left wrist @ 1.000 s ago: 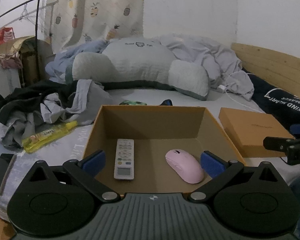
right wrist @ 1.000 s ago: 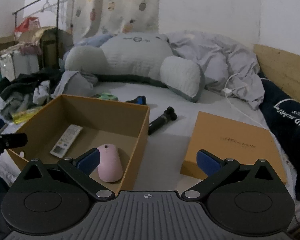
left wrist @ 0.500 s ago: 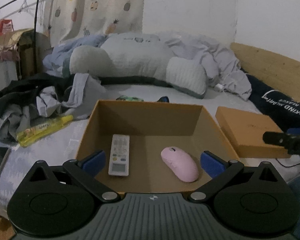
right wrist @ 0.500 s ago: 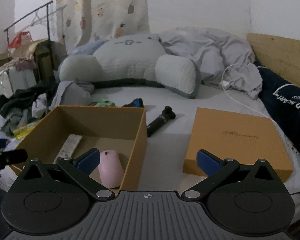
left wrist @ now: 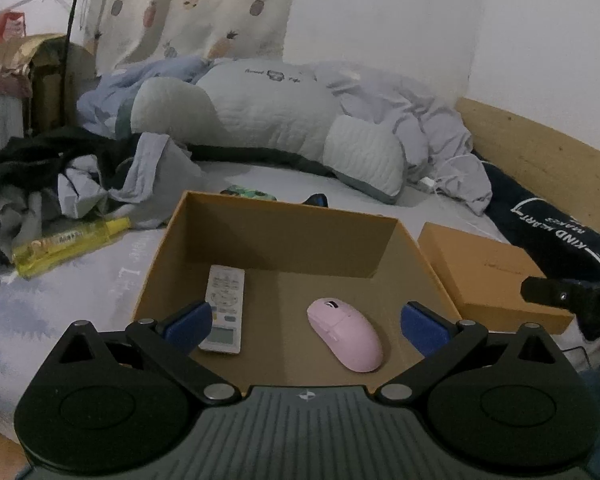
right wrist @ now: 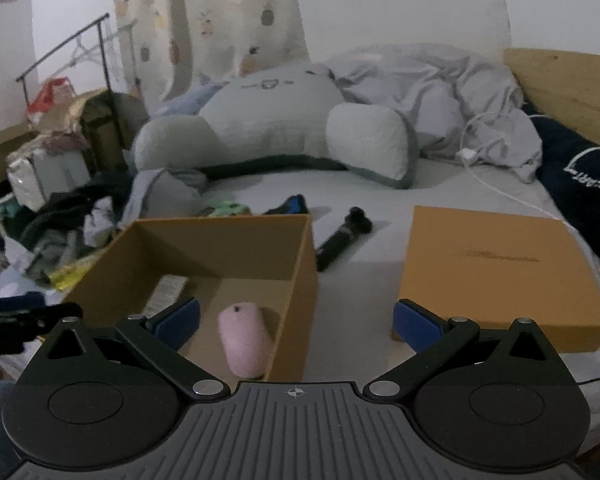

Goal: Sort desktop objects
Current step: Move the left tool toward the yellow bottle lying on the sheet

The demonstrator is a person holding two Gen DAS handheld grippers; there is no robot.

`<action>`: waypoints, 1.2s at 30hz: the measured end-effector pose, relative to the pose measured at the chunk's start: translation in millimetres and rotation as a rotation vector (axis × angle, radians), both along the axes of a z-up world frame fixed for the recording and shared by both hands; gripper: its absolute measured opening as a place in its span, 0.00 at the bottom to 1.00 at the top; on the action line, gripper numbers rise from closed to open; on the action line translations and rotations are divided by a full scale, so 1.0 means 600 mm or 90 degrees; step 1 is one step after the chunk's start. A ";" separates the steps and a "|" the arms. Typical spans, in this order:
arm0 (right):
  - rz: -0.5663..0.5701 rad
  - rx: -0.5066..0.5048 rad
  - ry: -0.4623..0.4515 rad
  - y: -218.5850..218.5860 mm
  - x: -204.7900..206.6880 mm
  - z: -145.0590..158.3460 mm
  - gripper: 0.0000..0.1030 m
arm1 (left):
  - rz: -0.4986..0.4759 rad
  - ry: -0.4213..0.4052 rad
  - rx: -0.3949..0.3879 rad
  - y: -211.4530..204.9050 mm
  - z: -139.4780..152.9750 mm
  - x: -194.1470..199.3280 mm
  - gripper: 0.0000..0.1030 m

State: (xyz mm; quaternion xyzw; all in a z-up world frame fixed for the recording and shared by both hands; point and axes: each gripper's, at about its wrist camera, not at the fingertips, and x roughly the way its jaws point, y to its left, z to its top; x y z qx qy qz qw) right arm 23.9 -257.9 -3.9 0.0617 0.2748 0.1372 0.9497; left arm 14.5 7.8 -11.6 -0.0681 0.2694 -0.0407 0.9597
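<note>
Pretty dim bedroom: plain white wall [left wrist: 380, 20] at the back with a fruit-print curtain [left wrist: 204, 8] hanging on the left, and a light wooden headboard [left wrist: 540, 152] along the right side of the bed [right wrist: 360, 280]. The bed's got a pale sheet, a big grey-green cushion [left wrist: 260, 116] and a crumpled grey duvet [right wrist: 428, 76] piled up by the wall. Over on the left there's a black clothes rail [right wrist: 64, 52] above a heap of boxes and bags [right wrist: 48, 152].
</note>
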 end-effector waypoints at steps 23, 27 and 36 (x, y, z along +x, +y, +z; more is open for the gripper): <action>0.074 0.110 0.027 0.151 0.048 0.062 1.00 | 0.089 -0.017 0.075 0.156 0.036 0.033 1.00; 0.093 0.118 0.033 0.190 0.063 0.068 1.00 | 0.103 -0.011 0.081 0.198 0.037 0.043 1.00; 0.131 0.131 0.045 0.287 0.115 0.084 1.00 | 0.094 -0.008 0.124 0.280 0.035 0.083 1.00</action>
